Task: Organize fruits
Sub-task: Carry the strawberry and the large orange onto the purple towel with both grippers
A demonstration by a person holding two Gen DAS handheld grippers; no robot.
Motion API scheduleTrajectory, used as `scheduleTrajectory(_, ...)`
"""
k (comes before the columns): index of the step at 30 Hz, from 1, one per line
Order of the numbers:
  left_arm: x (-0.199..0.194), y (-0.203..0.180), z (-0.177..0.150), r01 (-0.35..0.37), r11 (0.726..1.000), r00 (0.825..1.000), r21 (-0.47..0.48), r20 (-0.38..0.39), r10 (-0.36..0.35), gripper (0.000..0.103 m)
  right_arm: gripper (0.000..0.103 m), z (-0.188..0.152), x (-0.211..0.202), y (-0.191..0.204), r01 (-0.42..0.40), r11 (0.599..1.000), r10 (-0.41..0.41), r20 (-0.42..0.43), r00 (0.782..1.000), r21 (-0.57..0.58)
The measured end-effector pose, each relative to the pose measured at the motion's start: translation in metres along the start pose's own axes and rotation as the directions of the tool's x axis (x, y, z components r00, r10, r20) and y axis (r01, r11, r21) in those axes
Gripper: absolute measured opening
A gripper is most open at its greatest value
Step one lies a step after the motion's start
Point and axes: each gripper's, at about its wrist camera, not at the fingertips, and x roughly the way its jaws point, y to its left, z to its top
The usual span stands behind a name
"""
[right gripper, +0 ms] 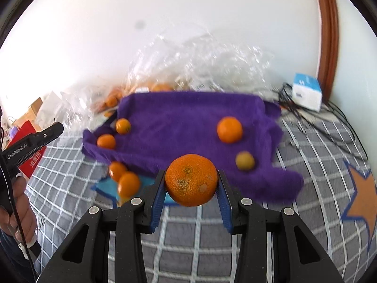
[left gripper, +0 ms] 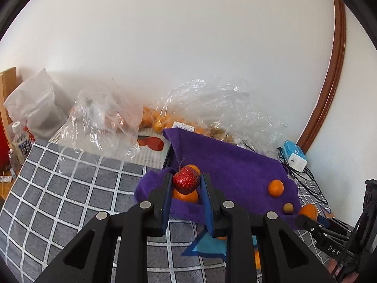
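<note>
Left claw gripping strawberry, hovering over two oranges at purple cloth's near-left corner. Right claw clamping big orange above cloth's front edge, over checkered sheet. Loose orange and small yellowish fruit sitting on cloth. Judging placement step: keeping squeeze on strawberry light, lowering before releasing, grouping like with like, watching for roll-off.

A home room: a grey checked cloth, crumpled plastic bags of fruit against a white wall, a charger box, wooden door frame
</note>
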Motion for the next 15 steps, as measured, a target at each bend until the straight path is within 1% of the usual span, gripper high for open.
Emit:
scheduleTrajectory(5,0.015,-0.006,0.02,-0.004,1.0,1.0,0.014,-0.014,0.004,0.023,0.041,0.021,0.015,0.002,0.0,1.0,0.0,0.018,1.0,-0.009)
scheduleTrajectory(7,0.028,-0.011,0.025,-0.017,1.0,1.0,0.025,-0.023,0.018,0.023,0.041,0.026,0.023,0.002,0.006,1.0,-0.006,0.018,1.0,-0.005)
scheduleTrajectory(12,0.06,-0.015,0.016,-0.019,1.0,0.998,0.024,-0.056,0.02,0.023,0.041,0.028,0.051,-0.001,0.041,0.999,-0.041,-0.023,0.999,-0.002)
scheduleTrajectory(15,0.074,-0.016,0.004,-0.026,0.999,0.997,0.046,-0.069,0.029,0.023,0.041,0.022,0.063,-0.003,0.035,0.999,-0.036,-0.04,0.999,-0.006)
